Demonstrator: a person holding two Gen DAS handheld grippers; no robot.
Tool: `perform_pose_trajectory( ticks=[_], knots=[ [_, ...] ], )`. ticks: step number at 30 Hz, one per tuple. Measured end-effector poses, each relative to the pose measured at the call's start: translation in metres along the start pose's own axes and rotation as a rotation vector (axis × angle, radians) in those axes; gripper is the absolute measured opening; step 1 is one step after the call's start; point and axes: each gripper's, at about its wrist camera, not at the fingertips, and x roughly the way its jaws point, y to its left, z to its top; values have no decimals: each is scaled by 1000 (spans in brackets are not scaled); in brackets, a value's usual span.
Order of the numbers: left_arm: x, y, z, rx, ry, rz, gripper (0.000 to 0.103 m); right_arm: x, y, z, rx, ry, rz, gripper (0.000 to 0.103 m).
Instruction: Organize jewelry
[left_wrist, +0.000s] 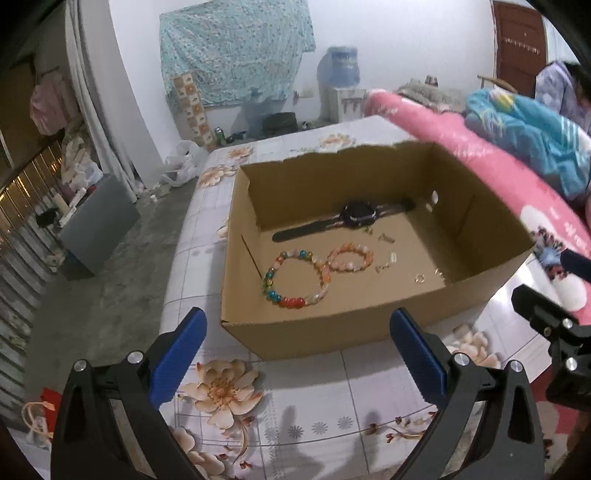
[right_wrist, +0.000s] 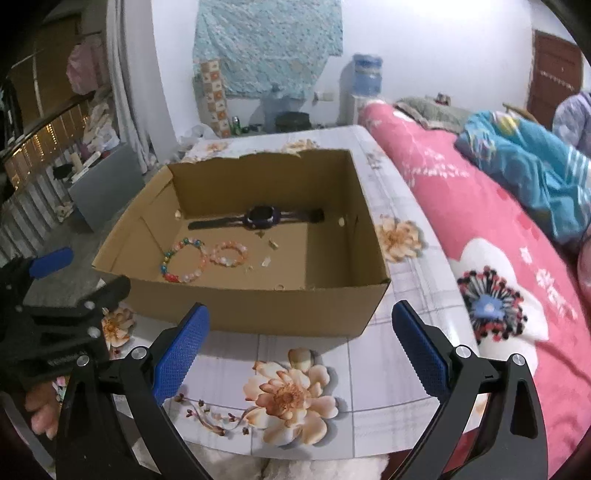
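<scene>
An open cardboard box (left_wrist: 325, 328) (right_wrist: 258, 310) stands on the flowered table. Inside lie a dark wristwatch (left_wrist: 358, 214) (right_wrist: 260, 218), a multicoloured bead bracelet (left_wrist: 291, 302) (right_wrist: 171, 277), a pink bead bracelet (left_wrist: 351, 245) (right_wrist: 229, 243) and several small pieces (left_wrist: 386, 238) (right_wrist: 266, 263). My left gripper (left_wrist: 297, 317) is open just in front of the box's near wall, with nothing between its blue pads. My right gripper (right_wrist: 301, 308) is likewise open and empty in front of the box. Each gripper shows at the edge of the other's view.
The flowered table top (left_wrist: 295, 406) (right_wrist: 369, 369) ends at the left above a concrete floor. A pink quilt (left_wrist: 461, 122) (right_wrist: 461, 206) and a blue blanket (right_wrist: 524, 158) lie to the right of the table. A person (left_wrist: 569, 88) sits at the far right.
</scene>
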Motion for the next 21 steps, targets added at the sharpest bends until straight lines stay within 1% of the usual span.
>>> perform_pose_trajectory(
  ticks=[4,6,10,14,21],
  knots=[
    [2,-3,-1,-23,10,-13,97,6,5,0,-8,25,2,95],
    [4,-1,0,-63,22,-33,97,11,6,0,-6,44,3,95],
    [12,2,0,-117,51,-41,97,15,6,0,3,61,-4,95],
    [16,5,-1,-141,68,-42,97,19,6,-1,4,74,-15,95],
    [21,7,-2,-147,79,-37,97,25,4,0,20,89,-27,95]
  ],
)
